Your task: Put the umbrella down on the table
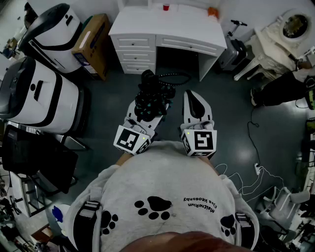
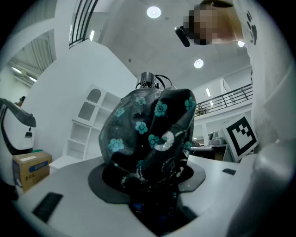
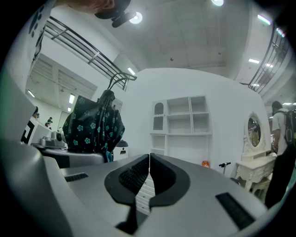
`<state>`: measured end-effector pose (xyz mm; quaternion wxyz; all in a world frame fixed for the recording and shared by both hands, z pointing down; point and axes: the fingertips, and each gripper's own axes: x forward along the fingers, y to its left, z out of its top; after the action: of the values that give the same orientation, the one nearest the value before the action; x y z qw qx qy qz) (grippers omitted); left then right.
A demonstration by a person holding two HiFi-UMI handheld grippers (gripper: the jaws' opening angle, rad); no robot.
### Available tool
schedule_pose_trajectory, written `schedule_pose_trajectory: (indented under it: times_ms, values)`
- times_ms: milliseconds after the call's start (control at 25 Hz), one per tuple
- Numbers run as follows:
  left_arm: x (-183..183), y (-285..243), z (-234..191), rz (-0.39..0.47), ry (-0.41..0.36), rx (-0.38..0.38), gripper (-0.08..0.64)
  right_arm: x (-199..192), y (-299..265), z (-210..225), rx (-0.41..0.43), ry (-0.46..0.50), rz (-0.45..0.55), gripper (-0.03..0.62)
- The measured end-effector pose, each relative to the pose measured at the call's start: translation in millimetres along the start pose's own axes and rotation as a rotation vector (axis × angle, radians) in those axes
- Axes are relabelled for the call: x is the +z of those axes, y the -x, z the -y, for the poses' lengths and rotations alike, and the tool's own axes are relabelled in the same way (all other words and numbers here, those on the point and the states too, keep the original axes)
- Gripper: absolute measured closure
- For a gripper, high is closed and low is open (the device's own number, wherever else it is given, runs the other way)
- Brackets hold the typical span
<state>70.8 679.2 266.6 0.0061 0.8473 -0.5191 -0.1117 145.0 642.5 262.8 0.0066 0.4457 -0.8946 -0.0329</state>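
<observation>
The left gripper [image 1: 149, 110] is closed on a folded umbrella [image 2: 148, 139], black with teal flowers. The bunched fabric is pressed between the jaws, which are kept fairly wide by the bundle, and it is seen rising above them in the left gripper view. The right gripper [image 3: 149, 172] is carried just to the right of the left one, with its jaws brought together and nothing caught between them. In the right gripper view the umbrella is seen off to the left, apart from that gripper. Both grippers are held side by side close in front of the person's grey sweatshirt [image 1: 162, 187], above the dark floor [image 1: 106, 101]. Farther off, a white table [image 1: 147, 25] with drawers is set by the far wall, well apart from the umbrella. A red cup [image 1: 166, 7] is stood near its far edge, and a cardboard box [image 1: 92, 38] is placed just to its left.
</observation>
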Motion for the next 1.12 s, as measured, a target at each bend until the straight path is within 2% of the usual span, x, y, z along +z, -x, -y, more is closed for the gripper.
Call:
schedule_pose_trajectory:
  times_ms: [240,640,920,1120]
  values:
    - [-15.0,-17.6,8.2,-0.008,0.012,0.014,0.316,-8.7,0.0,22.1,0.012,0.001,0.003,0.56]
    - [-26.0,-42.3,20.7,-0.031,0.007,0.033,0.316,-22.4,0.1,59.0,0.017,-0.076,0.004,0.56]
    - [-37.0,-59.1,-2.4,-0.038,0.024,0.035,0.316,-35.6,-20.8,71.9,-0.006,-0.087,-0.008,0.56]
    - [-36.7,-93.9,-37.2,-0.03,0.018,0.025,0.316,-36.2,-66.2,86.0,-0.01,-0.09,0.003,0.56]
